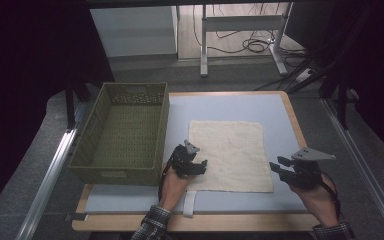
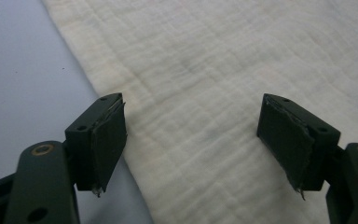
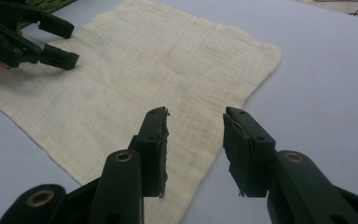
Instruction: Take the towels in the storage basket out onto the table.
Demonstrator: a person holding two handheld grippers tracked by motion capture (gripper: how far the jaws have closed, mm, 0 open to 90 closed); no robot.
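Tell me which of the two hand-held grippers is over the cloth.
The left hand-held gripper: its open jaws hang above the cream cloth at its left edge. The right hand-held gripper sits just off the cloth's right edge.

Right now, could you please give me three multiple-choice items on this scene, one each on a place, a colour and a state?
1. Where is the basket relative to the cloth?
A left
B right
C on it
2. The cloth's colour?
A green
B cream
C black
3. How is the left hand-held gripper?
A shut on the cloth
B open above the cloth
C inside the basket

Answers: 1 A, the high view shows the basket left of the cloth; 2 B, it looks pale cream; 3 B, its jaws stand apart with nothing pinched.
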